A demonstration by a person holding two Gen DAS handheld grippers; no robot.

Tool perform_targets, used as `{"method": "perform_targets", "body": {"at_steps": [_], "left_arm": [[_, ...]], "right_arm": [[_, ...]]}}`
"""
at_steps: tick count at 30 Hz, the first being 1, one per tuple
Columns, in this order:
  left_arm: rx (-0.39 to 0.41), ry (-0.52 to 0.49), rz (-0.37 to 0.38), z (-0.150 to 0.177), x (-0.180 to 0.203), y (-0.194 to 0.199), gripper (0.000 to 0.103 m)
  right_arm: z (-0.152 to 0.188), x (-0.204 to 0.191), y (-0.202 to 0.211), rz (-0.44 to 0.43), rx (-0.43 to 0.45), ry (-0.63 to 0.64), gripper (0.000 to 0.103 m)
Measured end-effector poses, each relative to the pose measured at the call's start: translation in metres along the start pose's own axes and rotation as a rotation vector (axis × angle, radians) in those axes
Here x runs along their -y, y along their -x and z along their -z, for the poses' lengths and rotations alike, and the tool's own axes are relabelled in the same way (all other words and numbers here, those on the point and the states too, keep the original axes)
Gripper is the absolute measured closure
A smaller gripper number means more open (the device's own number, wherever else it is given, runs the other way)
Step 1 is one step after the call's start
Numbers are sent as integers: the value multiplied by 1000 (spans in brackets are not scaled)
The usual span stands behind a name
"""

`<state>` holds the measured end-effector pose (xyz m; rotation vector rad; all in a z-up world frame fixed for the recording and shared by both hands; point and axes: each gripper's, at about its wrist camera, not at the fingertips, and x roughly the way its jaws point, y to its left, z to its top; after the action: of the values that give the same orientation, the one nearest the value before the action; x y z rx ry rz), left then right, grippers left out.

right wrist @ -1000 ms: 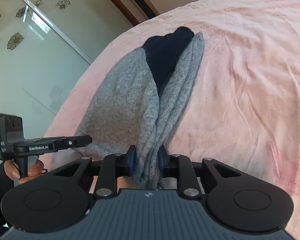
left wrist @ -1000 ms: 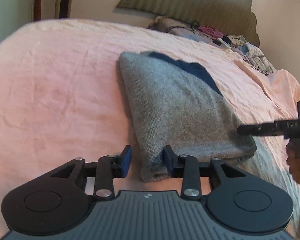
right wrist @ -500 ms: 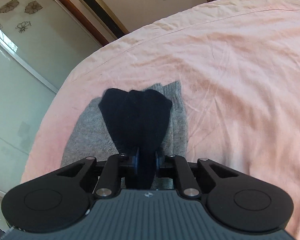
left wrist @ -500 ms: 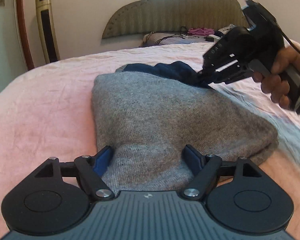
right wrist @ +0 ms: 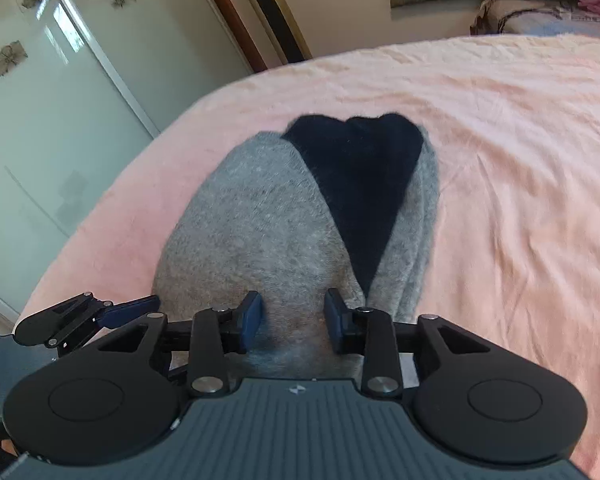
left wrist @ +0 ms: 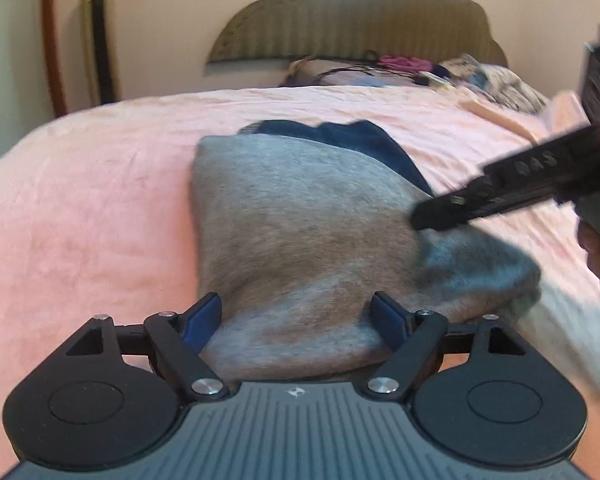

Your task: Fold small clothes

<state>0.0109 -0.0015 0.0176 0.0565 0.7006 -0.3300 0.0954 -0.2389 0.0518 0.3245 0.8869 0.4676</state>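
A folded grey knit garment (left wrist: 300,232) with a dark navy part (left wrist: 356,140) lies on the pink bedspread (left wrist: 92,208). My left gripper (left wrist: 298,316) is open, its jaws wide on either side of the garment's near edge. My right gripper (right wrist: 294,314) is open over the garment (right wrist: 260,232), with grey cloth between its jaws. The navy part (right wrist: 364,184) lies to the right on top. The right gripper also shows in the left wrist view (left wrist: 428,216), over the garment's right side. The left gripper shows in the right wrist view (right wrist: 140,304).
A padded headboard (left wrist: 360,28) and a pile of clothes and cables (left wrist: 400,68) are at the far end of the bed. A glass sliding door (right wrist: 40,100) and a tall gold-framed panel (right wrist: 272,12) stand to the left of the bed.
My right gripper has let go of the navy part and opened, and has come back down over the garment's near right side. My left gripper stays open at the near edge.
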Motion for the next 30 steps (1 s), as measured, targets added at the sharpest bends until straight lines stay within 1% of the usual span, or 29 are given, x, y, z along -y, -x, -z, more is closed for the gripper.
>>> {"method": "perform_targets", "body": {"at_steps": [1, 2, 3, 4, 5, 6, 7, 8, 9, 10, 11, 12, 13, 14, 15, 17, 18, 20, 22, 23, 24, 25, 26, 27, 28, 29, 30], "left_arm": [[11, 37, 3, 0, -9, 9, 22], [11, 80, 12, 1, -19, 17, 22], [-13, 140, 34, 2, -31, 20, 22], [-55, 219, 76, 4, -45, 19, 22], [-104, 301, 123, 7, -58, 15, 22], [-107, 371, 160, 10, -67, 15, 22], [-107, 410, 185, 11, -71, 15, 22], [-123, 439, 217, 10, -73, 12, 23], [-134, 465, 256, 8, -73, 9, 24], [-155, 480, 303, 6, -71, 2, 29], [-183, 482, 321, 5, -67, -6, 60], [-197, 470, 281, 3, -63, -11, 83], [-198, 459, 267, 2, -59, -13, 83], [-206, 465, 265, 2, -59, -11, 86], [-207, 471, 259, 1, -59, -7, 88], [-173, 432, 266, 0, -56, 12, 89], [-167, 402, 273, 0, -57, 21, 89], [-185, 363, 289, 8, -57, 31, 89], [-205, 301, 242, 20, -54, 29, 88], [-201, 304, 248, 25, -56, 29, 84], [-210, 334, 263, 27, -61, 28, 70], [-224, 372, 287, 26, -66, 27, 60], [-221, 409, 326, 26, -69, 27, 37], [-203, 441, 350, 24, -73, 28, 21], [-181, 451, 340, 23, -72, 29, 21], [-181, 446, 329, 20, -69, 24, 22], [-198, 443, 322, 18, -66, 17, 28]], "right_arm": [[-2, -2, 9, 21, -1, -27, 76], [-1, -5, 20, 32, 12, -22, 71], [4, -7, 33, 34, 36, -22, 55], [10, -6, 43, 29, 47, -40, 43], [16, -2, 50, 13, 46, -67, 24], [24, 4, 55, -8, 36, -107, 22], [30, 10, 56, -24, 15, -147, 23], [37, 17, 54, -46, -18, -196, 24], [43, 22, 50, -66, -48, -231, 28], [51, 25, 46, -94, -60, -262, 31], [53, 24, 46, -114, -43, -264, 33], [53, 24, 42, -134, -56, -271, 49], [53, 24, 36, -148, -85, -291, 68], [53, 25, 31, -164, -112, -301, 83], [54, 23, 29, -162, -113, -276, 83], [54, 13, 39, -155, -102, -222, 83], [53, 9, 49, -176, -86, -199, 83], [55, 7, 65, -197, -75, -181, 84], [63, 10, 69, -170, -97, -179, 84], [69, 14, 67, -141, -117, -175, 81], [73, 20, 65, -114, -116, -196, 69], [75, 25, 66, -124, -100, -231, 64], [76, 30, 70, -168, -79, -274, 53], [76, 35, 76, -199, -53, -305, 40], [76, 37, 79, -223, -26, -323, 38], [75, 38, 79, -239, -24, -338, 38], [73, 40, 74, -241, -40, -355, 43]]}}
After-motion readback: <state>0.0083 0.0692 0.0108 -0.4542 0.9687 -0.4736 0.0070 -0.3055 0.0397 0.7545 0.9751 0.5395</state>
